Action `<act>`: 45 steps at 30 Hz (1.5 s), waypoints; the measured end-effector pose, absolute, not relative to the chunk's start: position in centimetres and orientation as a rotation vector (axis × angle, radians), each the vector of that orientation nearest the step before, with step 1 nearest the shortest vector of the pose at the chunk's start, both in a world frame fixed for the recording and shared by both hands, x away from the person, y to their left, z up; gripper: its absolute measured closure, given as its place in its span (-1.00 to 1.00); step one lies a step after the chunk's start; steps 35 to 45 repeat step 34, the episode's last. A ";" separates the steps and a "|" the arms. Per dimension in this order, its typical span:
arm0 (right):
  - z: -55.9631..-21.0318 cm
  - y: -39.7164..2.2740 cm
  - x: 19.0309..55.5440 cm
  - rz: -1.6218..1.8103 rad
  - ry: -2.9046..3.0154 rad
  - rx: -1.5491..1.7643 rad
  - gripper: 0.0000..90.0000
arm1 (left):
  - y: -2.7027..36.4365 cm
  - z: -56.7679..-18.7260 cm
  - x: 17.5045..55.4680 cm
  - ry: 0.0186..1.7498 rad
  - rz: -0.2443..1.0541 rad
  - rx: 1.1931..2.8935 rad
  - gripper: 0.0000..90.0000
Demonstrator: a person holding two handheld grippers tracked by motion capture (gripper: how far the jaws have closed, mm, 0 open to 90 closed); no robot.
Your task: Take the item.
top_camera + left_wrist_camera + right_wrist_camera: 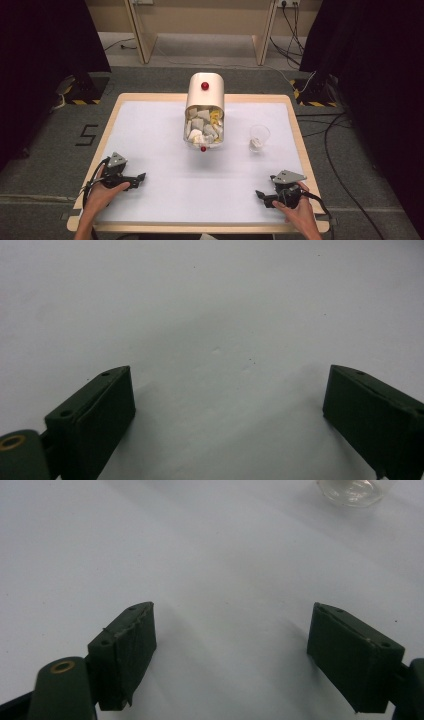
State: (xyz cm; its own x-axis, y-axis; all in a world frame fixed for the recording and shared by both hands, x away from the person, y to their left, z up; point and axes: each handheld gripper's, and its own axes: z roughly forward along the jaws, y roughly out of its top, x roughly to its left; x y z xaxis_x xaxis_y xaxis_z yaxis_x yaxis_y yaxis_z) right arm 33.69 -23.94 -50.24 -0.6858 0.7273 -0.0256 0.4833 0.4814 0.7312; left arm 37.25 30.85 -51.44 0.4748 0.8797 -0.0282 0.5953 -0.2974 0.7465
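On the white table, the left gripper rests near the front left corner, its jaws spread wide and holding nothing, only bare surface between them. In the middle, well apart from both tools, a beige container with a red knob lies on its side, full of crumpled papers. A small clear cup stands to its right. The right gripper rests near the front right corner, also wide open and empty, with the cup far ahead of it.
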 end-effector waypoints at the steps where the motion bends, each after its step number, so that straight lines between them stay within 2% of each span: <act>1: -50.2 -23.9 33.7 1.028 2.401 1.021 -0.56 | 30.8 -51.4 37.2 1.219 0.512 2.013 -0.88; 45: -50.3 -24.0 33.8 1.032 2.409 1.029 -0.58 | 30.9 -51.4 37.3 1.219 0.511 2.014 -0.88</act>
